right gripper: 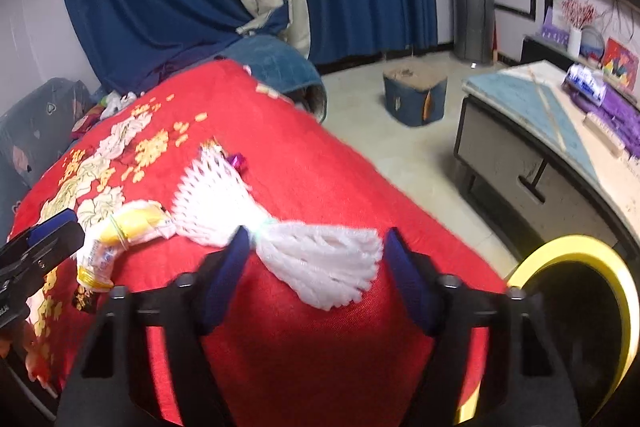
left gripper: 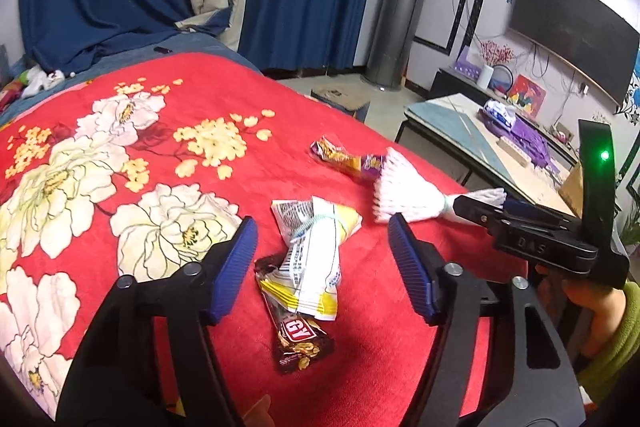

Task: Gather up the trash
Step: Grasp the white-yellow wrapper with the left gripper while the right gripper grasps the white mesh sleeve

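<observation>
Left wrist view: left gripper (left gripper: 322,251) spread wide, white-yellow wrapper (left gripper: 316,259) lying between fingers on red blanket (left gripper: 200,163); right gripper (right gripper: 314,275) open around white foam net (right gripper: 288,239).

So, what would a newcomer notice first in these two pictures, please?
First, the bright red floral blanket that fills both views. On it, between the open left gripper fingers, lie a yellow-white wrapper and a dark snack wrapper. The white foam net lies between the open right gripper fingers, near a yellow-rimmed bin.
</observation>
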A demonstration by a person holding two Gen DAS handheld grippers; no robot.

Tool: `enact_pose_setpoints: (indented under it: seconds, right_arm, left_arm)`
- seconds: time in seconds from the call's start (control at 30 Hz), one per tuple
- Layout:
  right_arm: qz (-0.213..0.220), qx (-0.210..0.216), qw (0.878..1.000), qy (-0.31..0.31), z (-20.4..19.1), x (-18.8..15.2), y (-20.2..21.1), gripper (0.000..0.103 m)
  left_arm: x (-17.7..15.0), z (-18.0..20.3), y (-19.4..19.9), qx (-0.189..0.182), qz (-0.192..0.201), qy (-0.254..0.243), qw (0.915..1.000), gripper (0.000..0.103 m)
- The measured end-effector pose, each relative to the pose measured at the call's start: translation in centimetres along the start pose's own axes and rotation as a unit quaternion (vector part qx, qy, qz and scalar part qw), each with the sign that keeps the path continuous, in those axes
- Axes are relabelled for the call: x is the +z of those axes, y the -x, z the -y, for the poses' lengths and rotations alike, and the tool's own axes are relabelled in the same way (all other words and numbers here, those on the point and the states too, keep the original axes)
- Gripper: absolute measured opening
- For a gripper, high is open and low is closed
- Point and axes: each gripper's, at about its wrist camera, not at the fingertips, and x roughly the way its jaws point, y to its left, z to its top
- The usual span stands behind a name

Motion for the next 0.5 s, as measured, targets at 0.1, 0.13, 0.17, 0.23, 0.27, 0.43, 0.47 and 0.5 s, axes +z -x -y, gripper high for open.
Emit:
enact_pose_setpoints:
  seconds: [0.1, 0.13, 0.17, 0.23, 0.27, 0.43, 0.47, 0.5]
  right_arm:
    - [-0.003, 0.011, 1.0, 0.0, 0.1, -0.6, -0.3, 0.04]
    - [-0.002, 0.012, 1.0, 0.004, -0.1, -0.7, -0.1, 0.035]
    - [-0.001, 0.013, 1.0, 0.008, -0.1, -0.8, 0.0, 0.033]
    - [0.001, 0.018, 1.0, 0.015, -0.3, -1.2, 0.3, 0.028]
    - [0.002, 0.021, 1.0, 0.017, -0.4, -1.3, 0.5, 0.027]
    - [0.003, 0.033, 0.999, 0.013, -0.2, -2.0, 1.6, 0.025]
    - [0.003, 0.035, 0.999, 0.012, -0.1, -2.1, 1.9, 0.025]
    - [0.004, 0.035, 0.999, 0.012, -0.1, -2.2, 2.1, 0.025]
  left_arm:
    - [-0.2, 0.0, -0.5, 0.005, -0.01, -0.002, 0.9999, 0.049]
    - [-0.2, 0.1, -0.7, 0.008, -0.015, -0.004, 0.9998, 0.045]
    - [-0.3, 0.2, -0.9, 0.011, -0.02, -0.007, 0.9997, 0.04]
    - [-0.4, 0.4, -1.3, 0.015, -0.027, -0.012, 0.9994, 0.034]
    - [-0.5, 0.5, -1.4, 0.017, -0.031, -0.016, 0.9992, 0.031]
    - [-0.6, 0.2, -1.5, 0.014, -0.034, -0.011, 0.9993, 0.024]
    - [-0.6, 0.1, -1.4, 0.012, -0.033, -0.009, 0.9993, 0.022]
    - [-0.5, 0.1, -1.3, 0.01, -0.03, -0.007, 0.9995, 0.022]
